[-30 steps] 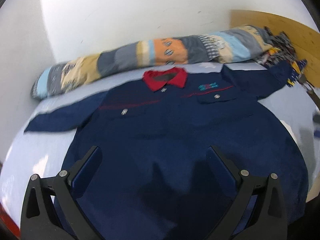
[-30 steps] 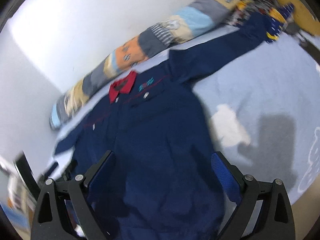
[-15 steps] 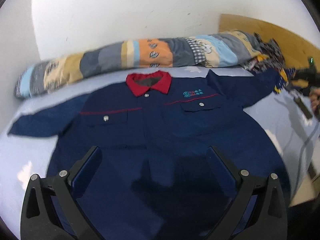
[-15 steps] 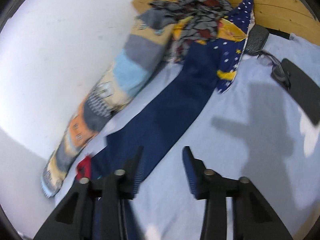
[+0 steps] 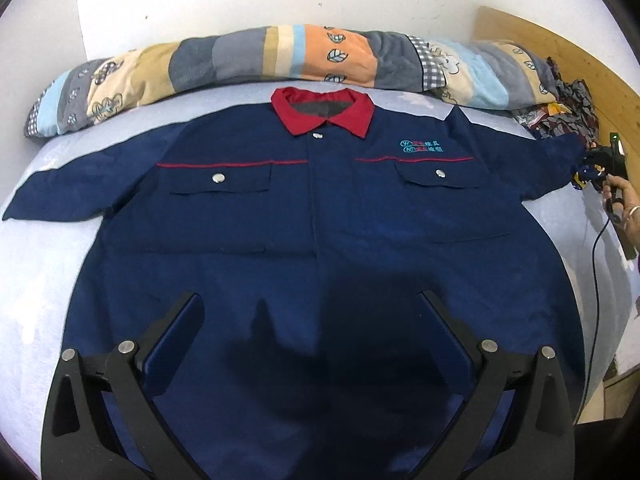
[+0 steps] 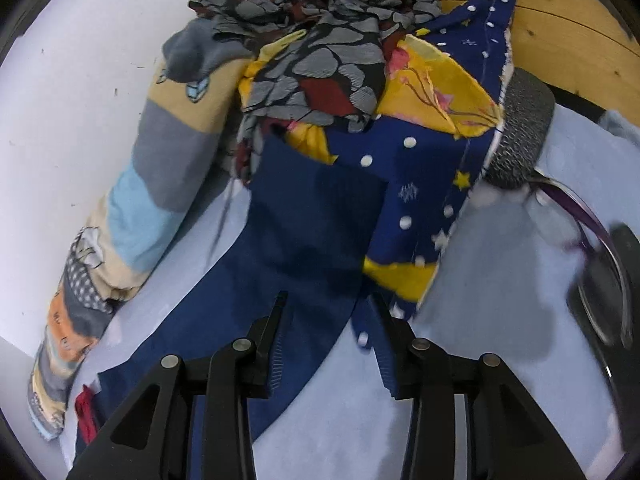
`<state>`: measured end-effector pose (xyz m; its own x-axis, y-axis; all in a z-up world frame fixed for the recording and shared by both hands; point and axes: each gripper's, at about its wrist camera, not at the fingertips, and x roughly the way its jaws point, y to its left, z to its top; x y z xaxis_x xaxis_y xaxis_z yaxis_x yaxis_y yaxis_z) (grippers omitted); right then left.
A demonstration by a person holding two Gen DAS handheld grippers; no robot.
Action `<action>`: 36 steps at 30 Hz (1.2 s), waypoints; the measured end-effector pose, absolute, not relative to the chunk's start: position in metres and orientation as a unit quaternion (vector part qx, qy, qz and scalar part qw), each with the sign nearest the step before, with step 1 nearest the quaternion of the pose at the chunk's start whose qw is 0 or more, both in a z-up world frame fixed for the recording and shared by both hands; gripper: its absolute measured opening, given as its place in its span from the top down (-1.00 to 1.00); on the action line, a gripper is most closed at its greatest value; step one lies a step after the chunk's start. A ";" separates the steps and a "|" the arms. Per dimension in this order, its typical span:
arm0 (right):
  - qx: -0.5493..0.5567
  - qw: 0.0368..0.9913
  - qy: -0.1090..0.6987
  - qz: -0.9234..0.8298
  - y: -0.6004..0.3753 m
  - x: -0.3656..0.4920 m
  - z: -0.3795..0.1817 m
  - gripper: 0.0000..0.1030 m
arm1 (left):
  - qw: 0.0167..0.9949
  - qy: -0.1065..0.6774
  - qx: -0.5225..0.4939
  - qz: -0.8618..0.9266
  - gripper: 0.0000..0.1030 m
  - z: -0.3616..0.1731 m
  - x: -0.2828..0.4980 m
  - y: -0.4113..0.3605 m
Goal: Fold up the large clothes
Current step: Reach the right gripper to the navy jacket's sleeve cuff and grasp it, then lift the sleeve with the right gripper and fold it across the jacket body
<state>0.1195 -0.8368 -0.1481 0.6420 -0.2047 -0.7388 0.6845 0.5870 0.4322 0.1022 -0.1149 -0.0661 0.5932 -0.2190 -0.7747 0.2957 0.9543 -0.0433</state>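
A large navy work shirt point(image 5: 320, 232) with a red collar point(image 5: 324, 110) lies spread flat, front up, on a pale blue bed, both sleeves stretched out. My left gripper point(image 5: 312, 320) is wide open and empty above the shirt's lower hem. The shirt's right sleeve point(image 6: 304, 248) runs up the right wrist view to its cuff. My right gripper point(image 6: 326, 308) hovers over that sleeve near the cuff, jaws partly open and holding nothing. It also shows at the far right of the left wrist view point(image 5: 614, 160), at the sleeve end.
A rolled patchwork quilt point(image 5: 280, 60) lies along the wall behind the collar. A heap of patterned clothes point(image 6: 360, 80) sits at the sleeve end by a wooden headboard point(image 6: 568, 40). Eyeglasses point(image 6: 588, 232) and a dark flat object point(image 6: 612, 300) lie to the right. A cable point(image 5: 596, 280) hangs off the bed's right edge.
My right gripper swung from over the shirt body out to the right sleeve cuff and narrowed its jaws. My left gripper drifted until the shirt sat centred, and stayed wide open.
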 end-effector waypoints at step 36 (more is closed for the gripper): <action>0.341 0.901 0.167 -0.211 -0.772 0.099 0.057 0.78 | 0.896 0.402 0.077 -0.171 -1.00 -0.055 0.083 -0.122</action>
